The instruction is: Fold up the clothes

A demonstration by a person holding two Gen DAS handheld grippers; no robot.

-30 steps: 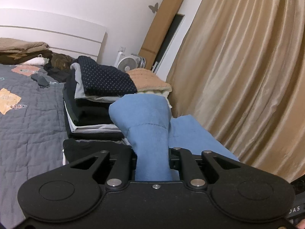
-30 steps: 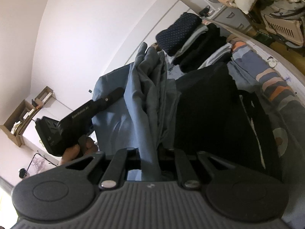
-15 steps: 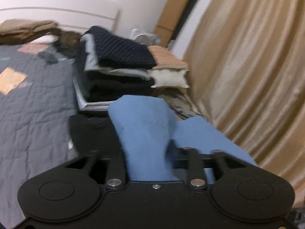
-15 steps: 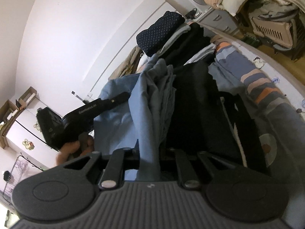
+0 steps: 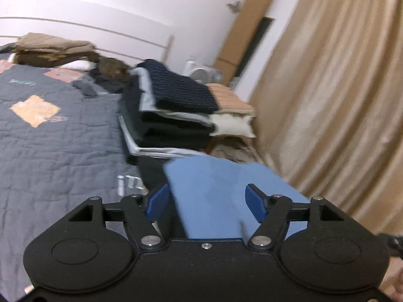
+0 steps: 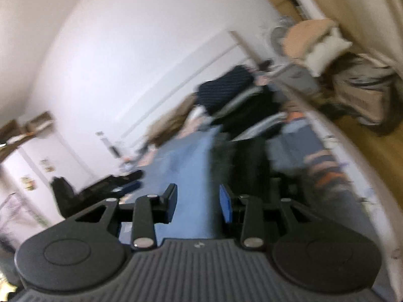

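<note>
Jaws on both our grippers are opening; the left gripper (image 5: 205, 201) has its blue pads spread clear of the blue garment (image 5: 221, 188), which lies between them without being pinched; the right gripper (image 6: 197, 200) is parted less, and the same cloth runs between its pads, seemingly free of them, though that view is badly blurred. The garment lies flat along the bed's (image 5: 58, 151) edge nearest the curtain (image 5: 340, 100), partly over a black piece (image 5: 153, 173); we judge this to be the moment of letting go after a fold is laid down. Beyond it sits a stack (image 5: 173, 115) of folded clothes, so a good part of the task looks done. Left to do, as far as we can see: perhaps one more fold or a move onto the stack; the black piece underneath; a loose brown heap (image 5: 50, 50) by the headboard may also be waiting.
</note>
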